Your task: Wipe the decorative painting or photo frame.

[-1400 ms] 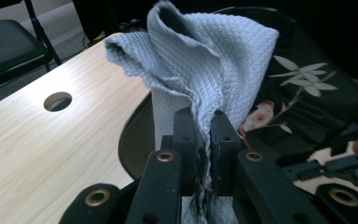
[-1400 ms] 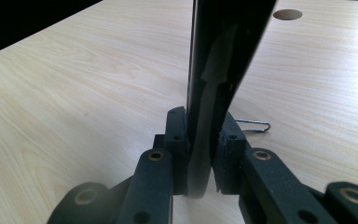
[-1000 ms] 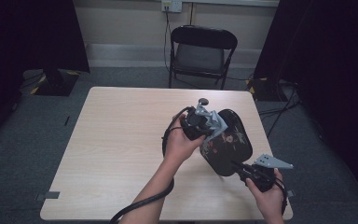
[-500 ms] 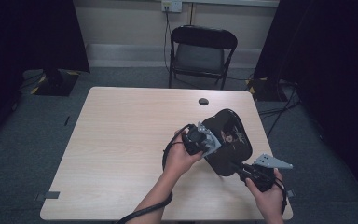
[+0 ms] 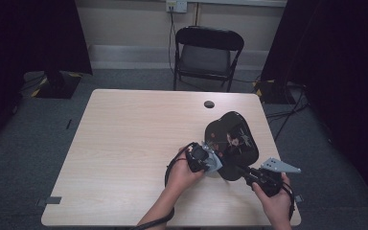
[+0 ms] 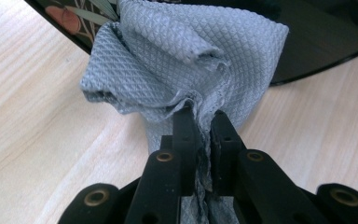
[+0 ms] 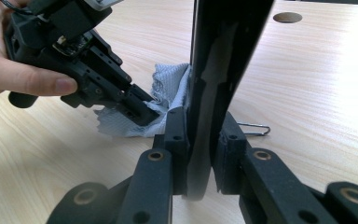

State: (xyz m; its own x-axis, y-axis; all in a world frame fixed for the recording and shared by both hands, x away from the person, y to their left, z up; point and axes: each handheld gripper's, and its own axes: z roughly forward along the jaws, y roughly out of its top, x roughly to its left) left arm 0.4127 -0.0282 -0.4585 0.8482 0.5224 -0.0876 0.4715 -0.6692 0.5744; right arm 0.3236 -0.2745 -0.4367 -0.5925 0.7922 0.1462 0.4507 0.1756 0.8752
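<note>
A: Cloth [image 6: 186, 60] first: we see the grey waffle-weave cloth pinched between the jaws of the left hand-held gripper [image 6: 199, 116], which is clenched on a gathered fold of it. The rest of the cloth bunches out just past the fingertips.

B: We agree. From above, the left hand-held gripper [image 5: 206, 160] sits low over the desk [image 5: 124, 143], and the cloth [image 5: 215, 165] shows as a pale patch between it and the black tray [image 5: 232, 143].

A: In the left gripper view the cloth's far end lies against the edge of the tray [image 6: 307, 42], whose glossy black face carries a painted leaf pattern at its rim.

B: And the right hand-held gripper [image 7: 199, 121]? We see it grasping the tray [image 7: 223, 56] by its edge, the jaws closed on either side of the thin black wall, so the tray stands tilted up on edge rather than flat.

A: Yes. In the right gripper view the left hand-held gripper [image 7: 140, 109] comes in from the left, held by a hand [image 7: 18, 74], with the cloth [image 7: 168, 88] touching the tray's left face, just above the desk [image 7: 307, 116].

B: Farther out, we note a wire clip [image 7: 254, 128] lying on the desk just right of the tray, a round cable hole [image 5: 209, 104] near the desk's far edge, and a black folding chair [image 5: 206, 55] beyond it.
</note>
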